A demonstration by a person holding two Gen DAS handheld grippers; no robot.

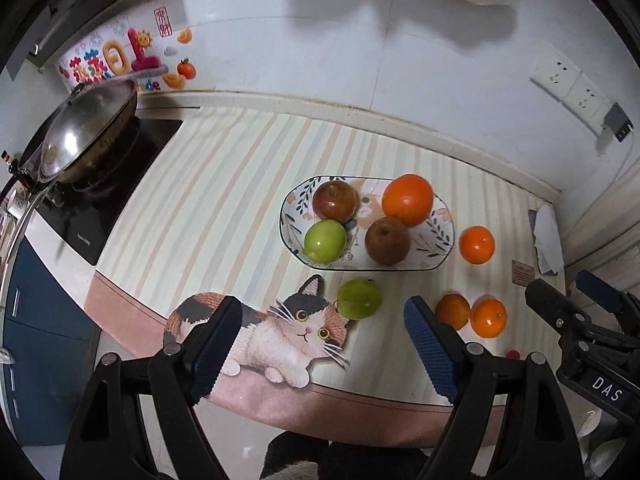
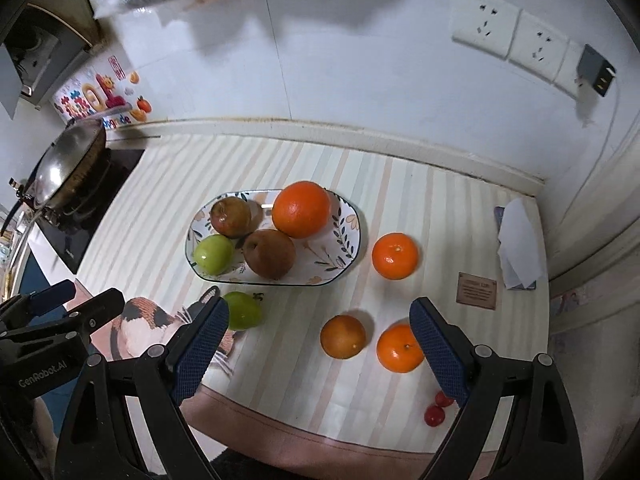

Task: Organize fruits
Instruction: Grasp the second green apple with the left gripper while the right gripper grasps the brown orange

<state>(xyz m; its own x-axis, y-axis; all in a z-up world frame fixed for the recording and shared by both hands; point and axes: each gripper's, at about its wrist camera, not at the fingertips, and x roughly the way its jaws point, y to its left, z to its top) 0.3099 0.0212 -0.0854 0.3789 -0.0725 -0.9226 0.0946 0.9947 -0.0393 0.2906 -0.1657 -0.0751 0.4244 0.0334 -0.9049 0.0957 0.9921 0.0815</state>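
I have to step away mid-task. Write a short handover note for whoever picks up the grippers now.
Left gripper and right gripper: jaws open, empty, above the counter.
Done: plate holds a big orange, two reddish-brown fruits and a green apple.
Left: loose green apple, three small oranges and two small red fruits lie on the mat.

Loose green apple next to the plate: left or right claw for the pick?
Probably left. In its view the green apple lies almost centred ahead of the open, empty left claw. In the right wrist view the apple hugs the right claw's left finger; oranges lie nearer that claw.
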